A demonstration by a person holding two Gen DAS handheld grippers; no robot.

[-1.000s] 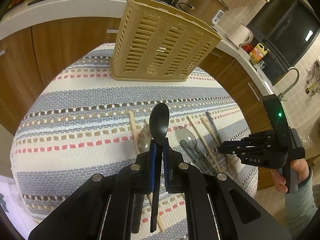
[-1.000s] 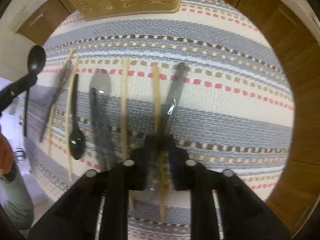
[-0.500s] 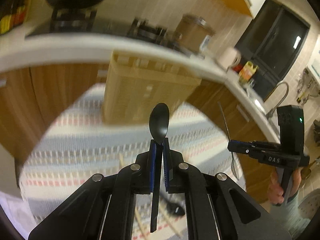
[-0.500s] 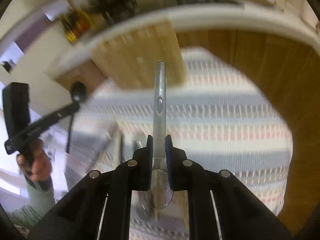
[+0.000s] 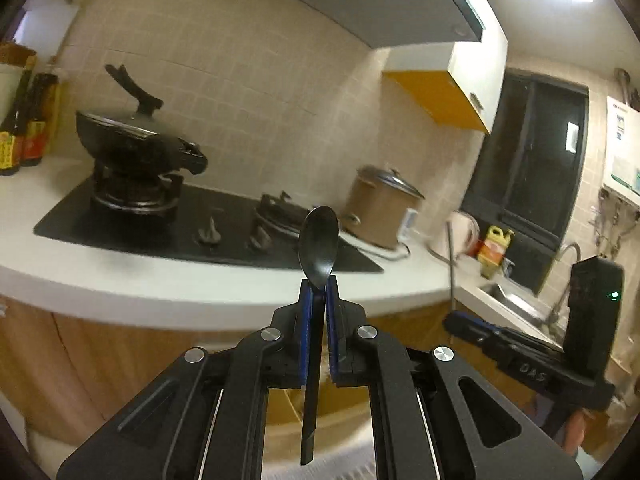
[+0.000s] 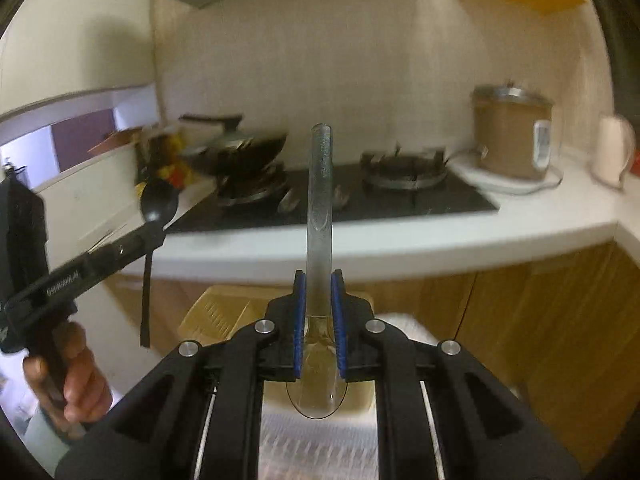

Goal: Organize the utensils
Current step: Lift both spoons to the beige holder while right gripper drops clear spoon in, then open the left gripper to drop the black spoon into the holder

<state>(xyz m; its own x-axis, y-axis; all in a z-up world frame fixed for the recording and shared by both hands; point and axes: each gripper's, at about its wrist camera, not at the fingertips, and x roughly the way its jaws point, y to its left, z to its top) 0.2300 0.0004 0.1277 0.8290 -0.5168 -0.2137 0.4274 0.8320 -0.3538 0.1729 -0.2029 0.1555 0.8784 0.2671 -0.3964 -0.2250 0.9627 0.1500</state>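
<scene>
Grippers both raised, pointing toward the kitchen bench (image 5: 224, 296) and the tiled wall.

Left gripper (image 5: 319, 292): jaws narrow, clamped on a black spoon (image 5: 319, 240). The blue pads press the neck of the spoon just below the bowl; the bowl stands upright above the fingertips and the handle hangs down between the gripper's arms. From the right wrist view the same spoon (image 6: 159, 200) shows at far left, bowl up, handle dangling below the left gripper (image 6: 154, 232), which a hand (image 6: 76, 376) holds by its grip.

Right gripper (image 6: 319, 288): jaws narrow, clamped on a clear plastic spoon (image 6: 319, 208). This one is held the other way round: handle upright beyond the fingertips, bowl down between the gripper's arms, pads pressing where the handle meets the bowl. In the left wrist view the right gripper (image 5: 454, 322) sits at lower right with the clear handle rising from it as a thin blurred line.

Beige slotted utensil basket (image 6: 224, 308) is below and ahead of the right gripper, in front of the wooden cabinet doors. Striped cloth (image 6: 404, 328) is partly visible beside it, blurred.

Background on the bench: black hob (image 5: 192, 224) with a lidded wok (image 5: 132, 140), brown cooker pot (image 5: 380, 208), white kettle (image 6: 612, 152), sauce bottles (image 5: 24, 120) at far left.
</scene>
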